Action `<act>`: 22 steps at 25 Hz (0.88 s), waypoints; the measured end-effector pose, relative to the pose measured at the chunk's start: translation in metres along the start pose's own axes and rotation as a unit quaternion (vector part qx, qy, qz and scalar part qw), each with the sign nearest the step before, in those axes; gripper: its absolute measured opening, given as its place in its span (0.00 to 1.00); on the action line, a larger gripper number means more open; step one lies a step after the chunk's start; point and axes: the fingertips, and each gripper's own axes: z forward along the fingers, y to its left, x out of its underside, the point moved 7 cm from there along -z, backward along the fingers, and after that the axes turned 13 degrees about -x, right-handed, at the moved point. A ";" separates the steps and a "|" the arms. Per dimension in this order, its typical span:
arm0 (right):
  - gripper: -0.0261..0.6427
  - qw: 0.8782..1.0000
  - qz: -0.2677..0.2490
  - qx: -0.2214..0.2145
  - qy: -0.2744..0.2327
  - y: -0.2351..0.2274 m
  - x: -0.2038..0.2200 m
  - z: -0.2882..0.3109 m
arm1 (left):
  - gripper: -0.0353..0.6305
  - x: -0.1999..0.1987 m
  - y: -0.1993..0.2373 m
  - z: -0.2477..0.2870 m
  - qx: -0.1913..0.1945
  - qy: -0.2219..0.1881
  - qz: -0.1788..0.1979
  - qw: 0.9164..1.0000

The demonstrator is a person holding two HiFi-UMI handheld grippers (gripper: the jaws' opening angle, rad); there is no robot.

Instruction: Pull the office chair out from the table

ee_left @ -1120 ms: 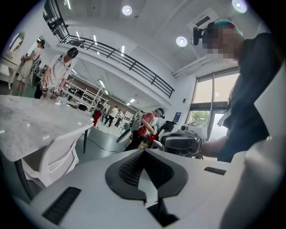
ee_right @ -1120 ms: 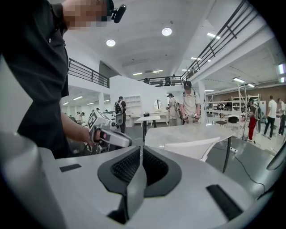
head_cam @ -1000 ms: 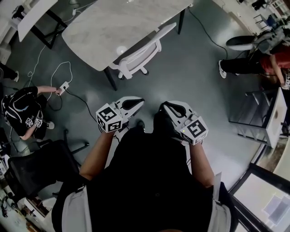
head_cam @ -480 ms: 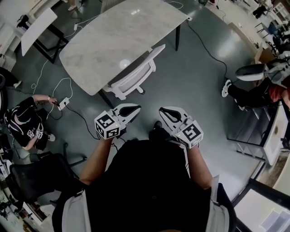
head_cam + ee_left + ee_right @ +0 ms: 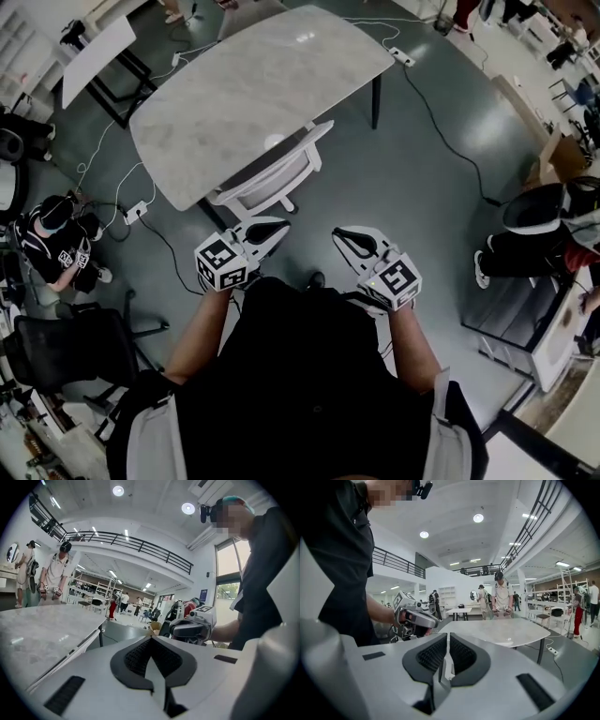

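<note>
Under the table [image 5: 234, 84] edge: white chair [image 5: 267, 178] tucked in, ahead of both grippers | left gripper [image 5: 275, 226], right gripper [image 5: 343, 234]: jaws closed, holding nothing | chair likely light, rolls easily; grab the stiff backrest top

The table [image 5: 253, 84] top at upper centre looks like pale, grey-veined marble, smooth, with a soft sheen that catches a lamp's glare. The office chair [image 5: 272, 178] just below it has a smooth white plastic frame. The floor [image 5: 422, 187] is dark grey and glossy. The left gripper [image 5: 277, 226] and right gripper [image 5: 339, 233] have matt white plastic shells; their pads [image 5: 133, 656] are black and finely ribbed.
</note>
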 end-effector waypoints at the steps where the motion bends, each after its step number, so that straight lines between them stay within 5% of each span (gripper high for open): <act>1: 0.08 1.000 0.003 -0.005 -0.001 -0.004 0.003 0.000 | 0.07 0.001 -0.001 0.002 -0.004 0.003 -0.001 1.000; 22: 0.08 0.999 0.020 -0.021 0.024 -0.087 0.006 0.022 | 0.07 -0.011 0.060 0.061 -0.023 -0.007 -0.017 1.000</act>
